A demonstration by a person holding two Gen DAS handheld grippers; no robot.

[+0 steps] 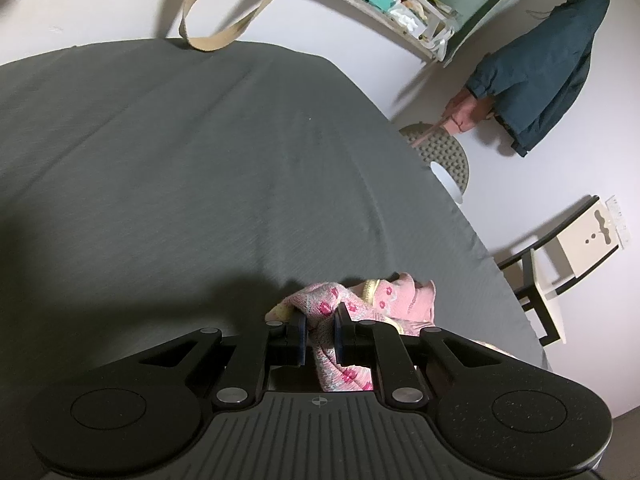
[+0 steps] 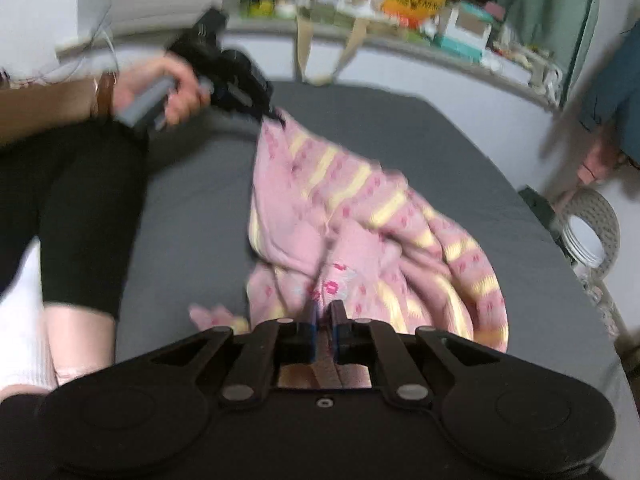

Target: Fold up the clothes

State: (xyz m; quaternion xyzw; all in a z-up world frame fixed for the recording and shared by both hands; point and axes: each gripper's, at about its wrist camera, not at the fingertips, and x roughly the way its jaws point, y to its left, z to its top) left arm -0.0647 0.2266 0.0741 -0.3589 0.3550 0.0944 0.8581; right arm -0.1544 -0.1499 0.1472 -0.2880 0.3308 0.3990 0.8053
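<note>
A pink knitted garment (image 2: 360, 216) with yellow stripes and darker pink dots lies crumpled on the grey bed sheet (image 2: 440, 136). My right gripper (image 2: 325, 316) is shut on a fold of it at its near edge. In the left wrist view my left gripper (image 1: 320, 320) is shut on another part of the pink garment (image 1: 384, 296), which bunches up past the fingers. The right wrist view shows the left gripper (image 2: 274, 114) held in a hand, pinching the garment's far corner and lifting it off the sheet.
The grey sheet (image 1: 180, 152) stretches out ahead in the left view. A tan bag strap (image 1: 224, 28) hangs at its far edge. A cluttered shelf (image 2: 400, 8), a woven stool (image 2: 592, 224) and a hanging dark jacket (image 1: 544, 72) stand beyond. The person's leg in black (image 2: 80, 208) is at left.
</note>
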